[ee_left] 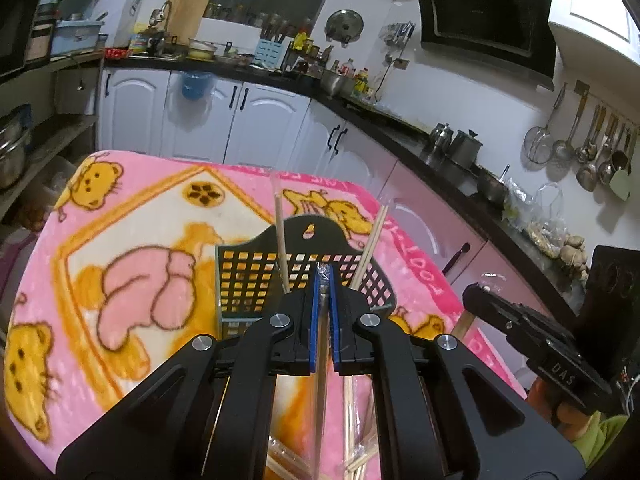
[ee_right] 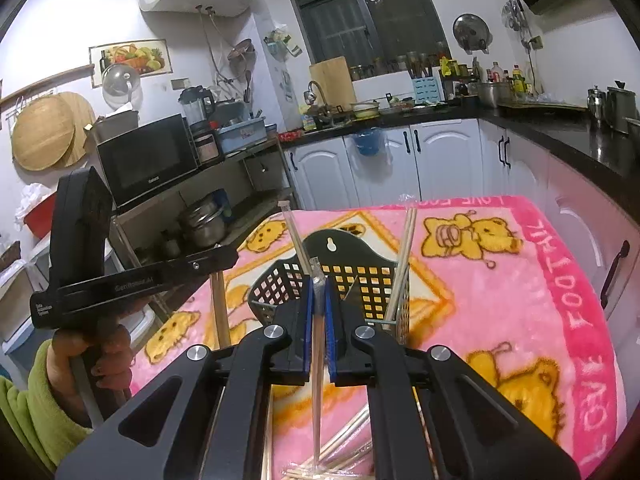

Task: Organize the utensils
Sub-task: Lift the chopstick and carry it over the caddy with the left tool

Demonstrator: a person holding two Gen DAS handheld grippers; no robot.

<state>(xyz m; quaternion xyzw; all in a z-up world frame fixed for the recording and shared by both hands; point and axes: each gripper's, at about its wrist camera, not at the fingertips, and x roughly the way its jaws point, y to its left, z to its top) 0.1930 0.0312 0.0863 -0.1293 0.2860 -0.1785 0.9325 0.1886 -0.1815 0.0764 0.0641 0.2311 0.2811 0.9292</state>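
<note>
Both the left gripper (ee_left: pixel 323 280) and the right gripper (ee_right: pixel 319 284) pinch a thin, light, likely slippery wrapped chopstick (ee_right: pixel 317 360) over the caddy (ee_right: pixel 352 276), best held mid-length, though the blurred wrapper hides its contents and the pile (ee_right: pixel 340 456) below is cut off.

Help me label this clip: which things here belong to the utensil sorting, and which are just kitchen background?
Job:
left gripper, right gripper, each shut on a wrapped chopstick
black holder
loose chopsticks

Background:
microwave
hanging ladles
kettles
</note>
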